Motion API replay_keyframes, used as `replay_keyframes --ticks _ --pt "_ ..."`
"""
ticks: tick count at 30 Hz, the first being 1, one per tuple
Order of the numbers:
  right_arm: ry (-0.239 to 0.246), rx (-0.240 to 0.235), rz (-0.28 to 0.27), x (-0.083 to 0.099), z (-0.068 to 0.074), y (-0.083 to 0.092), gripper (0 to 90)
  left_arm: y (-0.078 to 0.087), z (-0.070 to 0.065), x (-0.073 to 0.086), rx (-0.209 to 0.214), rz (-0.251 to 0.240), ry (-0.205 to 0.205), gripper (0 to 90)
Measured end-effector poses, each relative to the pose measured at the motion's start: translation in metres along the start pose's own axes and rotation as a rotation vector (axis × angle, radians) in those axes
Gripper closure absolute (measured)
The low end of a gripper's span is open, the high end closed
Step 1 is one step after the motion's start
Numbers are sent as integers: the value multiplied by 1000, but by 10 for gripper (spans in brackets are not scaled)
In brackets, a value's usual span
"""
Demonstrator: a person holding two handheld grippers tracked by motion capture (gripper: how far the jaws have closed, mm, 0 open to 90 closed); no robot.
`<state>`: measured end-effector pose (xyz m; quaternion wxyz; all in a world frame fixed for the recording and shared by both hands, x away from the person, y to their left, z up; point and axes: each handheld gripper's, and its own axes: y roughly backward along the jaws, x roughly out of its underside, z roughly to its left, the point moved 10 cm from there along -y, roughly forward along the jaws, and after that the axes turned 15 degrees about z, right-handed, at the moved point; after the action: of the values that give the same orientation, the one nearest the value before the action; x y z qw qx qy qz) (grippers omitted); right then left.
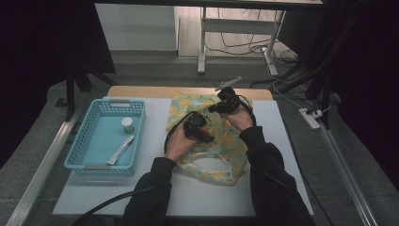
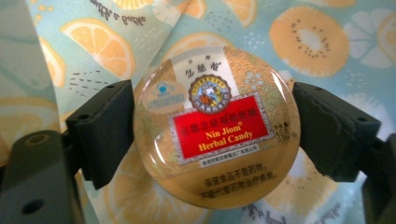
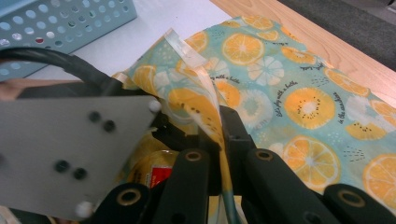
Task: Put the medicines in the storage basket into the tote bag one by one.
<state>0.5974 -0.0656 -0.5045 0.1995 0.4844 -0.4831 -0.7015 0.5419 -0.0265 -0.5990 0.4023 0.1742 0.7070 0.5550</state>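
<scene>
The left gripper has its black jaws against both sides of a round golden herbal candy tin with a red label, holding it inside the mouth of the light blue fruit-printed plastic bag. The right gripper is clenched on that bag's upper edge, lifting it just beside the tin. A blue perforated plastic basket sits well apart from the bag.

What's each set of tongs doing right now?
Left tongs: around the candy tin, pads on its sides.
Right tongs: closed, pinching the edge of the fruit-print bag.
</scene>
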Motion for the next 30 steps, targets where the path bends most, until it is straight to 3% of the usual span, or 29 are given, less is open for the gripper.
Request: replay_keyframes --ticks 8,13,18,24,30 --pt "-1 -3 -1 1 0 0 893 12 -11 -1 69 -32 24 55" --pt "-1 -7 -4 1 0 0 893 27 -21 0 113 -66 9 32" --pt "2 -9 -6 1 1 1 893 43 -27 3 119 -84 -15 8" --pt "4 -10 -6 2 3 2 893 60 -33 9 190 -126 -22 0" --pt "15 -9 -6 3 5 3 893 75 -35 18 194 -158 -48 0"
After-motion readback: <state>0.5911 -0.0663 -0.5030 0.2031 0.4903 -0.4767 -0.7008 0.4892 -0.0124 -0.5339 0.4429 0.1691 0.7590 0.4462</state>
